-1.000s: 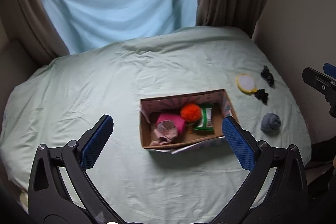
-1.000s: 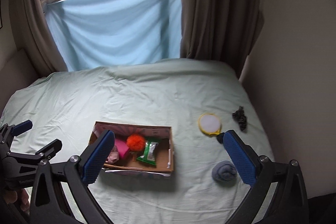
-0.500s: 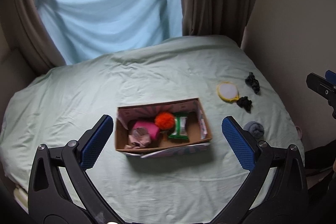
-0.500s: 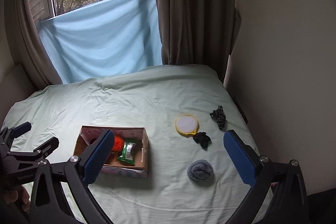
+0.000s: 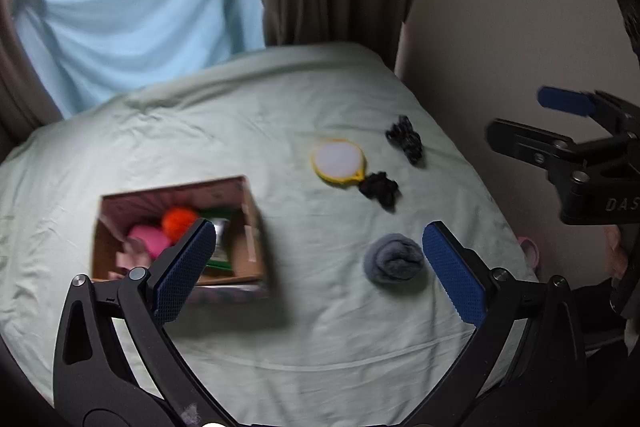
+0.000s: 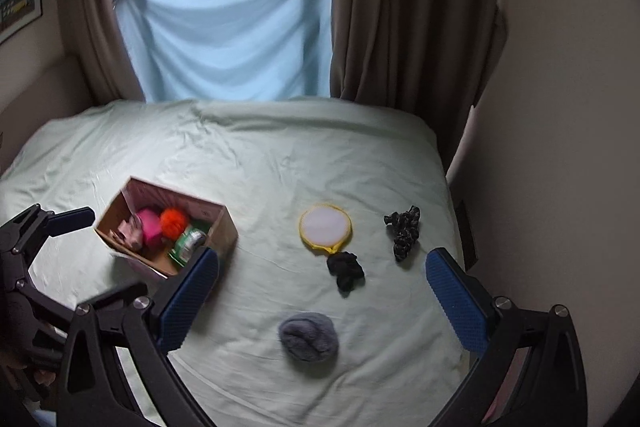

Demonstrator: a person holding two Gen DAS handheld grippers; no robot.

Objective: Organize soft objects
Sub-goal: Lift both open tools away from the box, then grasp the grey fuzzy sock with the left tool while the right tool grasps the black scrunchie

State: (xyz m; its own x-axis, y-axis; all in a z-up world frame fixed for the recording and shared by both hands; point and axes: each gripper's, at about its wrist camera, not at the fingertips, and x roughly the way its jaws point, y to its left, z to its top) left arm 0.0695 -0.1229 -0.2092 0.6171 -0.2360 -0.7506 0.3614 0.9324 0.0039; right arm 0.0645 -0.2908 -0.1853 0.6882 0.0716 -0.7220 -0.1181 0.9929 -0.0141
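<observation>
A cardboard box (image 5: pixel 248 223) (image 6: pixel 224 223) on the bed holds a pink item (image 6: pixel 149 230), an orange pompom (image 6: pixel 173 221) and a green packet (image 6: pixel 188 242). To its right lie a grey rolled sock (image 5: pixel 394 262) (image 6: pixel 308 341), a yellow-rimmed white round pad (image 5: pixel 338 161) (image 6: pixel 325 227), a small black scrunchie (image 5: pixel 379 187) (image 6: pixel 345 268) and a patterned black scrunchie (image 5: pixel 405 139) (image 6: pixel 403 230). My left gripper (image 5: pixel 320 275) is open and empty above the bed, the grey sock just inside its right finger. My right gripper (image 6: pixel 322 303) is open and empty, high over the sock.
The pale green bed sheet (image 6: pixel 256 155) fills both views. A wall (image 6: pixel 560 147) borders the bed's right edge. Brown curtains (image 6: pixel 400 7) and a light blue cloth (image 6: pixel 232 39) hang behind. The right gripper shows in the left wrist view (image 5: pixel 560 131), the left one in the right wrist view (image 6: pixel 44 227).
Both grippers have swung right and come closer to the bed. The box has slid left in both views and the loose soft items now sit nearer the middle. Both stayed open.
</observation>
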